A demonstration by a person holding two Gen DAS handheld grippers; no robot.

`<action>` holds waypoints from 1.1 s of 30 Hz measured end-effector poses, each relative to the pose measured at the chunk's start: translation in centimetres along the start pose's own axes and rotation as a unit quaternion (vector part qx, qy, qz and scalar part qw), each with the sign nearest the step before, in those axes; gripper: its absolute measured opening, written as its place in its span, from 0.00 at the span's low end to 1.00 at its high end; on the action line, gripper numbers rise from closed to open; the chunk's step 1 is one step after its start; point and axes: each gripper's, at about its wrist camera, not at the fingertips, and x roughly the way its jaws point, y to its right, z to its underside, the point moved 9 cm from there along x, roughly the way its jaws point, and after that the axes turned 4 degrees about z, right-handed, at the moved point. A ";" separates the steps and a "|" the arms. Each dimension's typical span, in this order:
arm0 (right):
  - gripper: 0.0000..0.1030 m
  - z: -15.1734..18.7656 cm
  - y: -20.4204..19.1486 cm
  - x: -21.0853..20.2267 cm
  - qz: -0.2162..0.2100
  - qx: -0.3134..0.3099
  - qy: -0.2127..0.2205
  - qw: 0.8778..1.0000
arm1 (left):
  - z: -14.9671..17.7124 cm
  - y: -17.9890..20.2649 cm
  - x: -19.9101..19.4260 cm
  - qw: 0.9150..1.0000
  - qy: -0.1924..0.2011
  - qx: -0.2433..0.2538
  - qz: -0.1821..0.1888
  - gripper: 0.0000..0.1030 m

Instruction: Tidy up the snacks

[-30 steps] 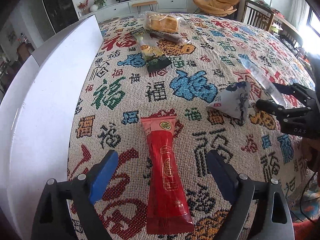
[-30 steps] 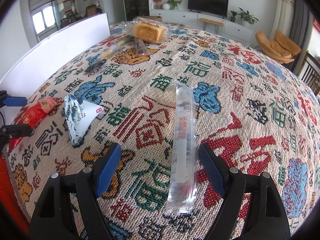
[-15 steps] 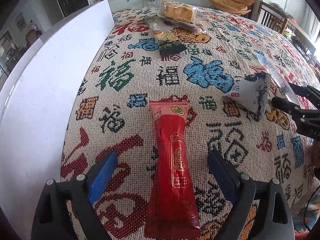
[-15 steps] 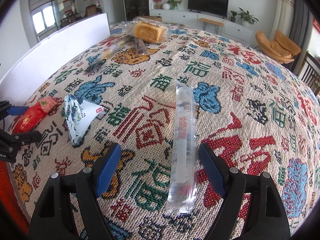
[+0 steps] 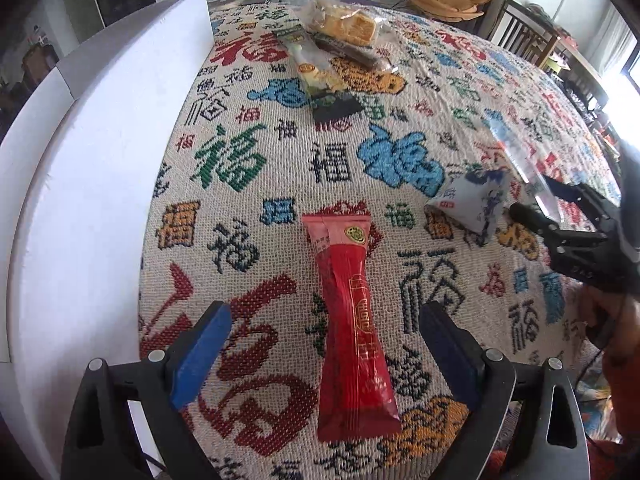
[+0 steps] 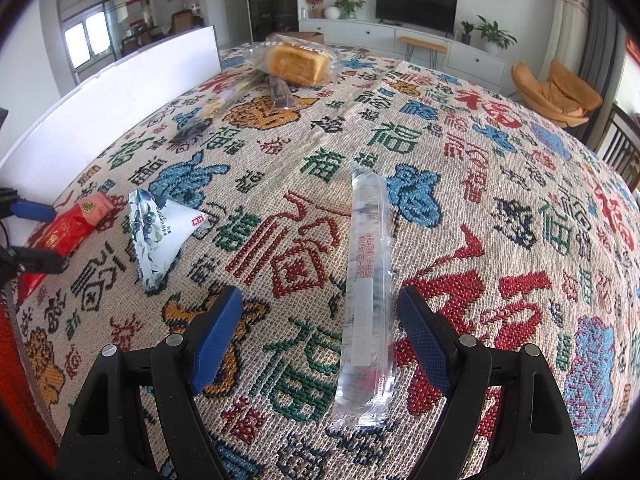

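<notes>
Left tongs [image 5: 324, 352] are spread wide and have just been opening a bit more, with the red pack [image 5: 352, 328] lying flat between the pads, untouched. Right tongs [image 6: 320, 332] are held wide too, straddling the clear tube pack [image 6: 366, 292], nothing gripped. Both packs are laid lengthwise on the table [image 6: 500, 168]. They'd probably be light, crinkly and slippery, so the middle of each is best pinched gently across its width. A white pouch [image 6: 160, 232] is sat between them, and bread [image 6: 298, 62] with more packets is parked at the far end.
</notes>
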 end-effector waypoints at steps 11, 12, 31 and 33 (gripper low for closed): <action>0.81 0.0 0.0 0.0 0.000 0.000 0.000 1.000 | 3.9 1.0 -9.2 0.996 -0.049 0.053 0.046 0.94; 0.81 0.0 0.0 0.0 0.000 0.000 0.000 1.000 | 3.6 1.3 -8.2 0.997 -0.046 0.052 0.037 0.94; 0.82 -0.1 -0.2 0.1 0.000 -0.002 -0.001 1.000 | 0.5 0.2 4.1 0.993 0.083 -0.045 -0.068 0.90; 0.82 -0.1 -0.2 0.1 0.000 -0.002 -0.001 1.000 | 0.5 0.2 4.1 0.993 0.086 -0.043 -0.067 0.93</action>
